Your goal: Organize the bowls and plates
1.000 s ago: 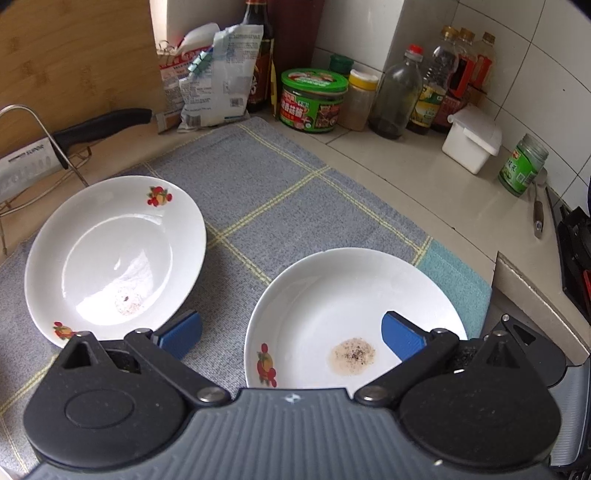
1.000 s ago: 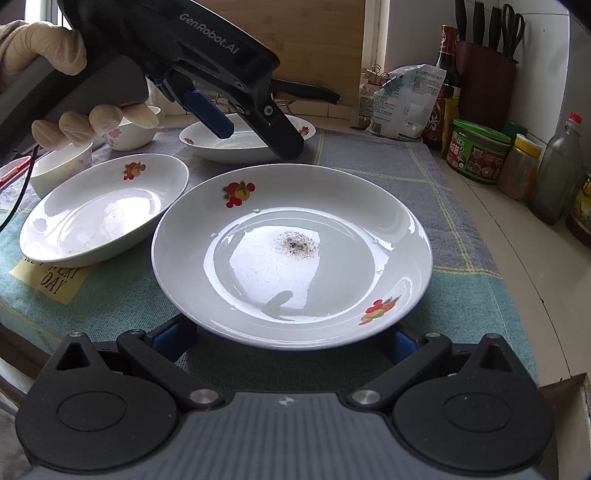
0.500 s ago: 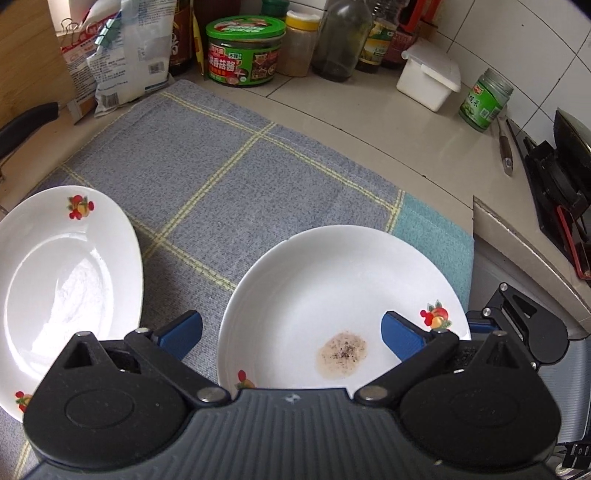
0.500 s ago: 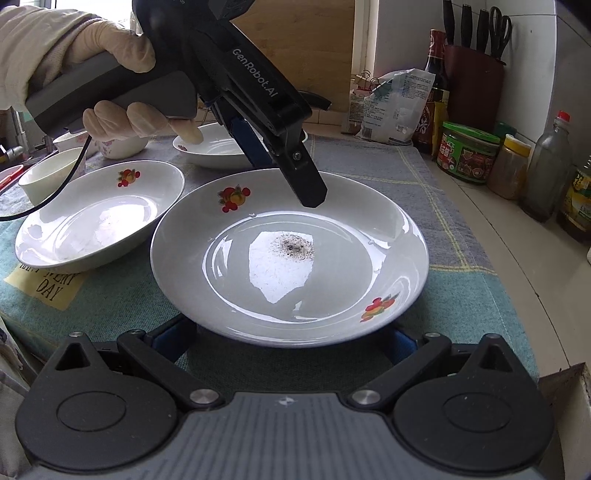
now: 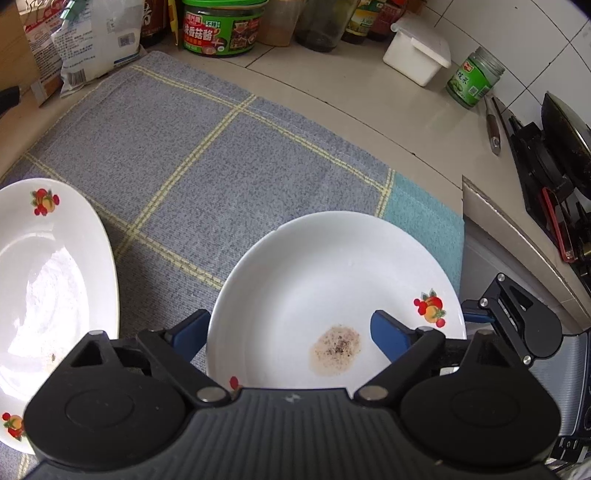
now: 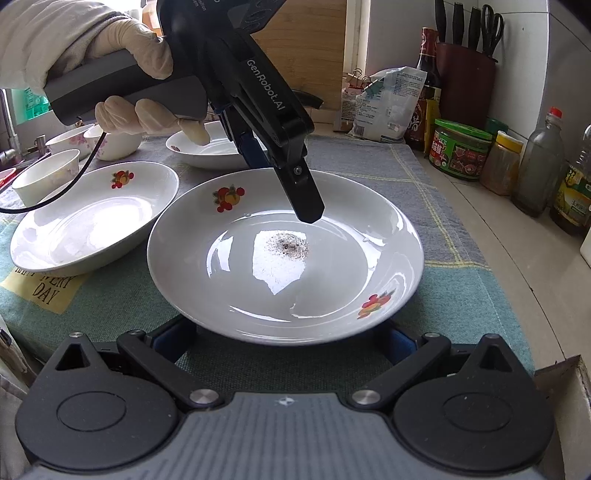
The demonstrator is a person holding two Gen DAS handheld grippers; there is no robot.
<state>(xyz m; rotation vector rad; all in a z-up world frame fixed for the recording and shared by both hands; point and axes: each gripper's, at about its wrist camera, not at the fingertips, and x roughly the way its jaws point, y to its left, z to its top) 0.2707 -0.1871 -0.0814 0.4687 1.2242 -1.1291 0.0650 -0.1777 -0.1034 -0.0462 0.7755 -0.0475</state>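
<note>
The white plate [image 6: 284,266] bears red-and-orange fruit motifs and a brown speckled stain [image 6: 287,245]. The cloth [image 5: 207,155] is grey-blue with yellow check lines and a teal border.

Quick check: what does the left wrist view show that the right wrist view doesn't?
Only the left wrist: the white lidded box, the green jar and the stove at the right edge.
Only the right wrist: the gloved hand, the left gripper from outside, its jaws just closing astride the dirty plate's far rim, the small bowls, a third plate and the knife block.
Both: the dirty plate, the neighbouring plate, the green-lidded tub and the checked cloth.
</note>
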